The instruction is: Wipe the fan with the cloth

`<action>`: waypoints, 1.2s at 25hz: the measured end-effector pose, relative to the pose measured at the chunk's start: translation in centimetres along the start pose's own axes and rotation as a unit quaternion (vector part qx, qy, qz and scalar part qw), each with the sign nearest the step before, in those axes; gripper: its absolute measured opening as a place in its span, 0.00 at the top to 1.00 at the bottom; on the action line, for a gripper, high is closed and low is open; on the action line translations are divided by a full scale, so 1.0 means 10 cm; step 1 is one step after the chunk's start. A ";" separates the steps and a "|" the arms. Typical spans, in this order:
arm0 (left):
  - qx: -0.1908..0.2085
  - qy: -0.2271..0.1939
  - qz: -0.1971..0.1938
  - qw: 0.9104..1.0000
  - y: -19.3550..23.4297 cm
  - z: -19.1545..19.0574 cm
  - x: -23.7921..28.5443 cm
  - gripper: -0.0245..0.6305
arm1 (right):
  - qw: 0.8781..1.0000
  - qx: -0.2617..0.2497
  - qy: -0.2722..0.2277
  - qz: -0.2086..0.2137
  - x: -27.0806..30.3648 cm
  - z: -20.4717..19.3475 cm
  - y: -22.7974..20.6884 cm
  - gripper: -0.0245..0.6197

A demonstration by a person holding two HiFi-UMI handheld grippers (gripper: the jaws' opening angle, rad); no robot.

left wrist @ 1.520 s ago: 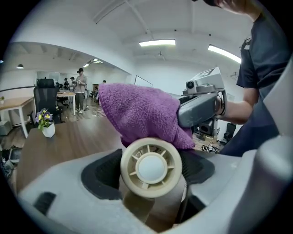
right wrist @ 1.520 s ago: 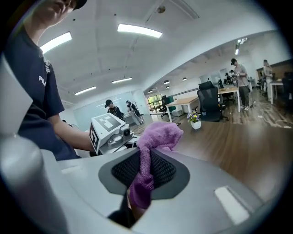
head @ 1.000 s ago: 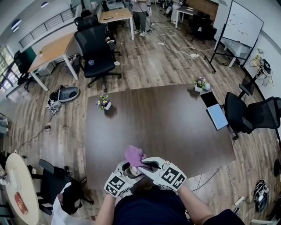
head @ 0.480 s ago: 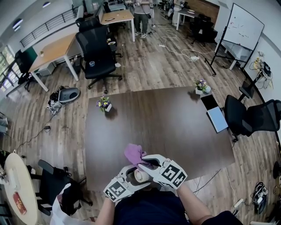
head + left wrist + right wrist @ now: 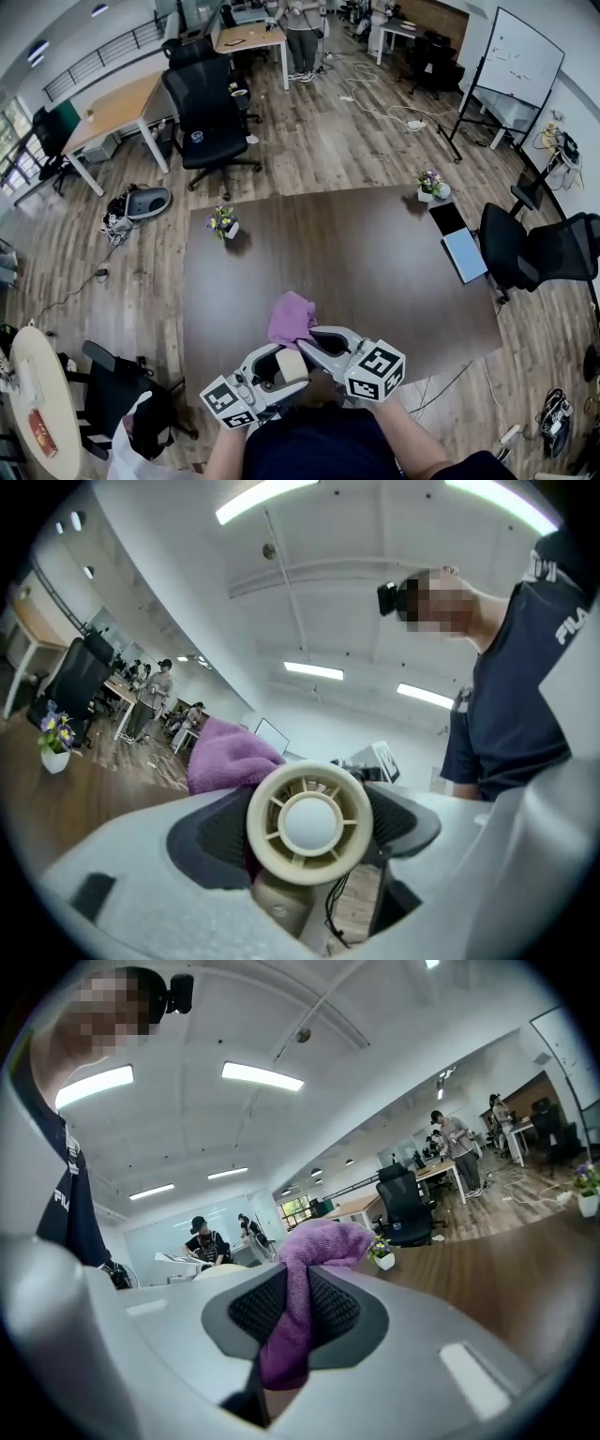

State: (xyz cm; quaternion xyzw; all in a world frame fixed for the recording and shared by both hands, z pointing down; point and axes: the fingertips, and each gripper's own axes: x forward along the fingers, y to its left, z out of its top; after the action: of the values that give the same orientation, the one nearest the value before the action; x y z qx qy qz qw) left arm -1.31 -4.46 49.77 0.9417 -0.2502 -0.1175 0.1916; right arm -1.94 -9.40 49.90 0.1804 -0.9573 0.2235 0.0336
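Fan: a second ago low at the bench edge, now raised before the person's chest.
Grip: left gripper clamps the fan's round head.
Cloth: pinched in the right gripper, bunched just beyond the head.
Meaning: probably repositioning to wipe the head's far side.
Facing: grille looks back along the left gripper.
Long axis: head above, handle dropping below the jaws.
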 end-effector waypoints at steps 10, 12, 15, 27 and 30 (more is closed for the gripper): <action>-0.100 -0.149 -0.017 0.984 0.11 0.53 -0.16 0.38 | 0.998 0.032 -0.040 0.031 0.02 0.08 0.13 0.85; -0.119 -0.178 -0.019 0.977 0.15 0.63 -0.19 0.38 | 0.999 0.027 -0.031 0.028 0.03 0.02 0.15 0.85; -0.134 -0.206 -0.014 0.969 0.22 0.71 -0.24 0.38 | 0.999 0.029 -0.026 0.030 0.03 -0.03 0.17 0.85; -0.191 -0.291 0.012 0.937 0.44 0.95 -0.42 0.38 | 0.999 0.004 -0.017 0.028 -0.01 -0.03 0.26 0.85; -0.196 -0.298 0.019 0.934 0.48 0.95 -0.46 0.38 | 0.999 -0.014 -0.013 0.034 -0.03 -0.03 0.35 0.85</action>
State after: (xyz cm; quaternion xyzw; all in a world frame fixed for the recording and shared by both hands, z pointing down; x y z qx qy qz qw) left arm -10.26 -8.80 43.76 0.8023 -0.2861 -0.4354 0.2912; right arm -2.92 -6.24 48.68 0.1506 -0.9661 0.2092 0.0163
